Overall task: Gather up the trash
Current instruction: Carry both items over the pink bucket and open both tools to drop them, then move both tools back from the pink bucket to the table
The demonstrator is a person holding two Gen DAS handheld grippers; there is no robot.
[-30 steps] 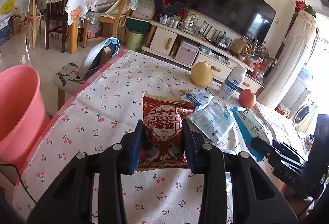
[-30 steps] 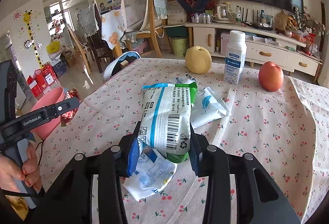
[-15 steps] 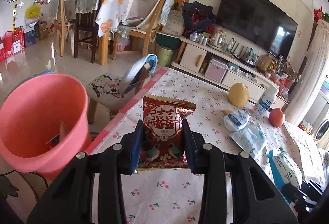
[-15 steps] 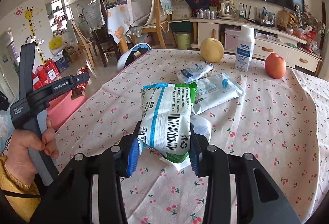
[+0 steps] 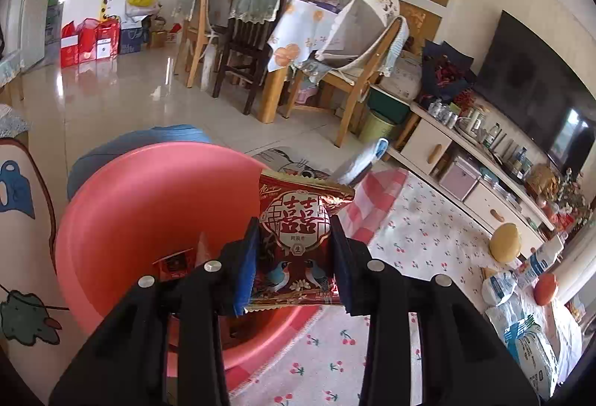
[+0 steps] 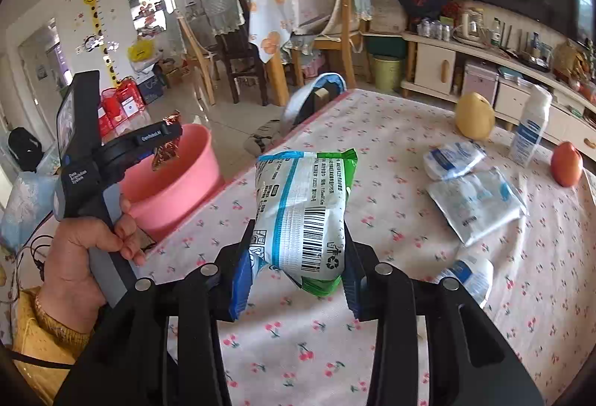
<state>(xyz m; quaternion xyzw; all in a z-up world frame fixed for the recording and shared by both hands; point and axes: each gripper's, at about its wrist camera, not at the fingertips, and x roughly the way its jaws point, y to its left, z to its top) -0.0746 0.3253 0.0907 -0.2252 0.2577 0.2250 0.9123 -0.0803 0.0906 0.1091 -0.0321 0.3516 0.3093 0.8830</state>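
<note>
Your left gripper [image 5: 294, 268] pinches the shiny red snack packet [image 5: 298, 238] over the round pink plastic tub [image 5: 149, 205]. Your right gripper [image 6: 294, 264] pinches the white-green crinkly bag [image 6: 301, 212] above the cherry-print tablecloth [image 6: 372, 331], near its edge. White pouches [image 6: 473, 201] lie to the right.

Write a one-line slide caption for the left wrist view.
Left gripper holds a red snack packet over the pink bucket.

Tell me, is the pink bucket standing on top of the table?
No, the pink bucket stands on the floor beside the table, below its edge.
</note>
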